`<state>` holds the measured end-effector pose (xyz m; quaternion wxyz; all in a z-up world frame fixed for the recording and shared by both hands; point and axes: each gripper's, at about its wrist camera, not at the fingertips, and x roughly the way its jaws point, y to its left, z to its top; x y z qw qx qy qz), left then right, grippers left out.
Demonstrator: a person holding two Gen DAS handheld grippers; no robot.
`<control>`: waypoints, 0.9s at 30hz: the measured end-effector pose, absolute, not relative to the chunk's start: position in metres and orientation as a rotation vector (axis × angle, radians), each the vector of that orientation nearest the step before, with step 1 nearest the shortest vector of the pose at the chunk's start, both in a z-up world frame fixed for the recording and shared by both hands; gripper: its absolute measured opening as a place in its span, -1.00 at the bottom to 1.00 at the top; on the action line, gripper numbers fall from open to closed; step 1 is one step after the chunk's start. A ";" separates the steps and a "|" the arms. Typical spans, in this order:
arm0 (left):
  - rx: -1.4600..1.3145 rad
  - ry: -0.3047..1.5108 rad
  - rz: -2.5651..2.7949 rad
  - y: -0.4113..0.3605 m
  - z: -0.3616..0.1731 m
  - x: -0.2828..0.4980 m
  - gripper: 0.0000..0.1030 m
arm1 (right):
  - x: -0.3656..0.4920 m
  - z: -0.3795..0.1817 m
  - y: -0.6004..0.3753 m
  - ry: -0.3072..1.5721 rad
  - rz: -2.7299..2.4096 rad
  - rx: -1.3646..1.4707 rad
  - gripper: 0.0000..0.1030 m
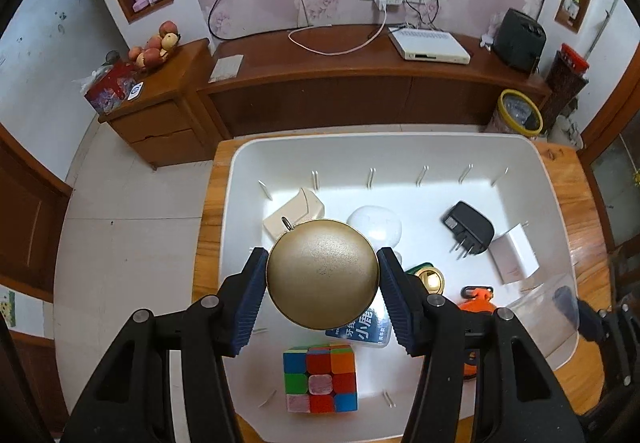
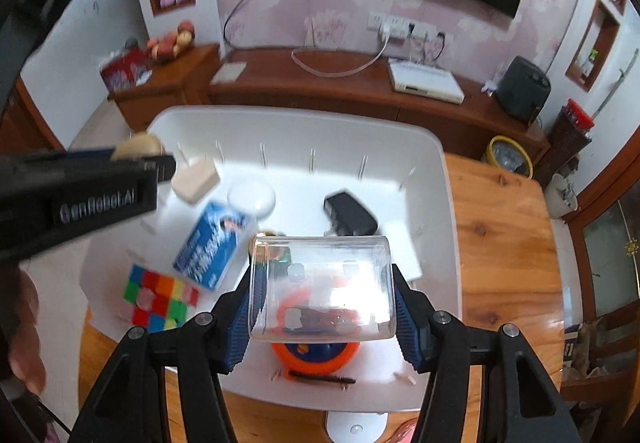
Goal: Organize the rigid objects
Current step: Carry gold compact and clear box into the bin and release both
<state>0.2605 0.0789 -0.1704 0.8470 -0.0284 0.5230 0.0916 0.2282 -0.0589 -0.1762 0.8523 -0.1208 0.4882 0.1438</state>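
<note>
Gold round tin [image 1: 322, 274] is clamped by the left gripper [image 1: 322, 279], held over the white bin [image 1: 400, 147], prob. for dropping in. Clear plastic box [image 2: 320, 283] is pinched by the right gripper [image 2: 322, 299] above the bin's near-right part, likely same reason. In the bin: 1 cube [image 1: 320, 379], 1 black charger [image 1: 468, 229], 1 blue box [image 2: 214, 245], 1 orange tape [image 2: 316, 353].
</note>
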 end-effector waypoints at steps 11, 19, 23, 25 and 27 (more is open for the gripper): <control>0.016 1.158 0.180 0.059 -0.197 0.275 0.14 | 0.233 -0.214 -0.056 1.141 0.310 -0.288 0.17; 0.056 1.197 0.172 0.050 -0.209 0.274 0.15 | 0.234 -0.228 -0.057 1.211 0.325 -0.274 0.18; 0.033 1.207 0.152 0.052 -0.208 0.272 0.15 | 0.229 -0.228 -0.057 1.216 0.352 -0.265 0.26; 0.027 1.210 0.149 0.052 -0.207 0.271 0.21 | 0.225 -0.224 -0.057 1.201 0.353 -0.263 0.38; 0.022 1.207 0.146 0.052 -0.204 0.270 0.42 | 0.223 -0.220 -0.056 1.186 0.359 -0.256 0.43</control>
